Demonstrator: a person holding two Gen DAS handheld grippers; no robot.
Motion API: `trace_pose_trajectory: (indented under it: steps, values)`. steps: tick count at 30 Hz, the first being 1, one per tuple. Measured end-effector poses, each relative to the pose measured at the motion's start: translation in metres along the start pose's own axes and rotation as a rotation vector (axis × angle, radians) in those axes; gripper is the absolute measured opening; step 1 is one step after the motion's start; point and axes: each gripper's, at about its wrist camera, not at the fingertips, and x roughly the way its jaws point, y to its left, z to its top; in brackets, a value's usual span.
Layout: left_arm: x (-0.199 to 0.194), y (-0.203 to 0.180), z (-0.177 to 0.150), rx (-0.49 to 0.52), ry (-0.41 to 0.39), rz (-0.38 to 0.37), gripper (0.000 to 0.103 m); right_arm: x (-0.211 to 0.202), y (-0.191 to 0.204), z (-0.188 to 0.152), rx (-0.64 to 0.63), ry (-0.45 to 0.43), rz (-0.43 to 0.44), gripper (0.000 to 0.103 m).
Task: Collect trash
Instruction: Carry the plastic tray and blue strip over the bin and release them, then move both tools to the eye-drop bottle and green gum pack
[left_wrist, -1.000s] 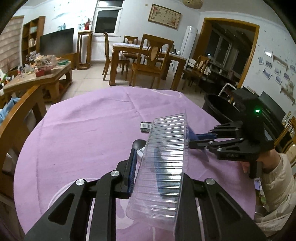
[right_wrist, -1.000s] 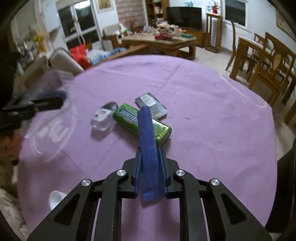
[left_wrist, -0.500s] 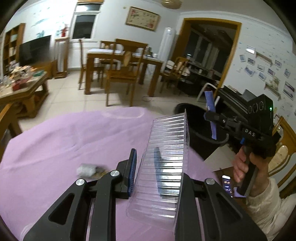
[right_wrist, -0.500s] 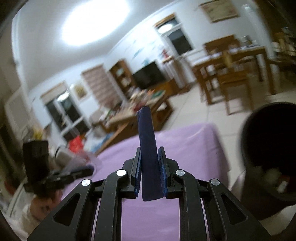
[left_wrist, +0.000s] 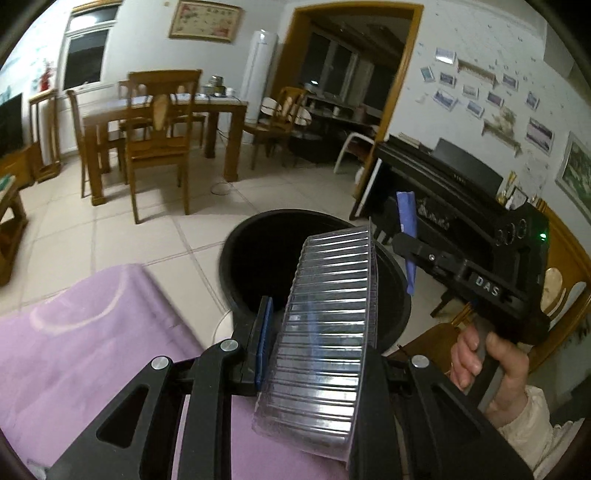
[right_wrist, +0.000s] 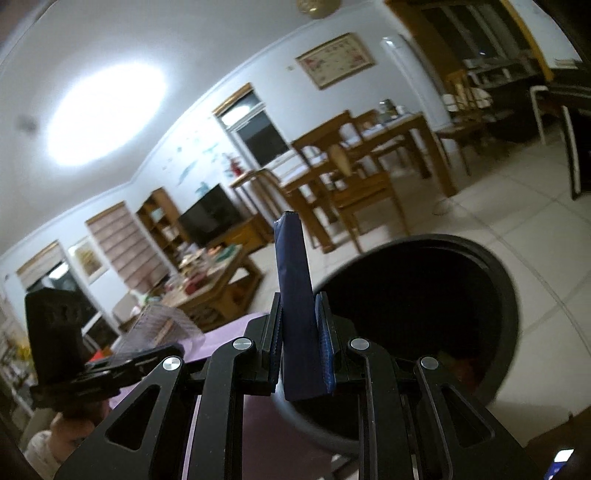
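Note:
My left gripper is shut on a clear ribbed plastic tray, held on edge past the rim of the purple table. Just beyond it on the floor stands an open black trash bin. My right gripper, carried by a hand, is shut on a flat dark blue packet over the bin's right side. In the right wrist view the blue packet stands upright in the right gripper, the bin lies below to the right, and the left gripper with the tray is at the left.
A wooden dining table with chairs stands across the tiled floor. A black piano lines the wall right of the bin. A cluttered coffee table sits further back. Some trash lies at the bin's bottom.
Both grippers swung from over the table to the bin beside it, each keeping its load. The green box and other items on the table have left both views.

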Motion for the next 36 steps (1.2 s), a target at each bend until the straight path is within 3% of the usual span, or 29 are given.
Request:
trace_pose_trajectory:
  steps: [9,12,14,15,16,17,18,20,29,34,36]
  values:
    - [0.057,-0.015,0.014,0.027,0.069,0.001,0.020,0.018,-0.046,-0.001,0.044,0.012,-0.048,0.018]
    - [0.066,-0.011,0.020,0.028,0.071,0.017,0.022,0.023,-0.050,0.000,0.051,0.009,-0.057,0.023]
    - [0.072,-0.011,0.025,0.021,0.072,0.032,0.025,0.025,-0.054,0.004,0.060,-0.004,-0.069,0.057]
    - [0.074,-0.010,0.026,0.016,0.081,0.036,0.038,0.021,-0.058,0.004,0.075,-0.036,-0.080,0.085]
    - [0.075,-0.010,0.027,0.011,0.089,0.042,0.070,0.018,-0.061,0.005,0.089,-0.068,-0.079,0.093]
    - [0.072,-0.009,0.027,0.002,0.083,0.055,0.087,0.018,-0.062,0.007,0.094,-0.084,-0.074,0.094]
    - [0.067,-0.010,0.028,-0.002,0.055,0.069,0.098,0.019,-0.063,0.010,0.090,-0.084,-0.075,0.094]
    - [0.058,-0.011,0.028,0.008,0.014,0.079,0.098,0.018,-0.065,0.012,0.090,-0.090,-0.076,0.096]
    - [0.015,0.011,0.025,-0.025,0.024,0.111,0.098,0.020,-0.042,0.002,0.078,-0.051,-0.060,0.097]
    - [-0.040,0.042,-0.002,-0.046,0.044,0.172,0.098,0.034,0.000,-0.017,-0.002,0.043,-0.002,0.097]
    - [-0.070,0.064,-0.021,-0.060,0.054,0.211,0.098,0.049,0.031,-0.031,-0.078,0.120,0.043,0.097]
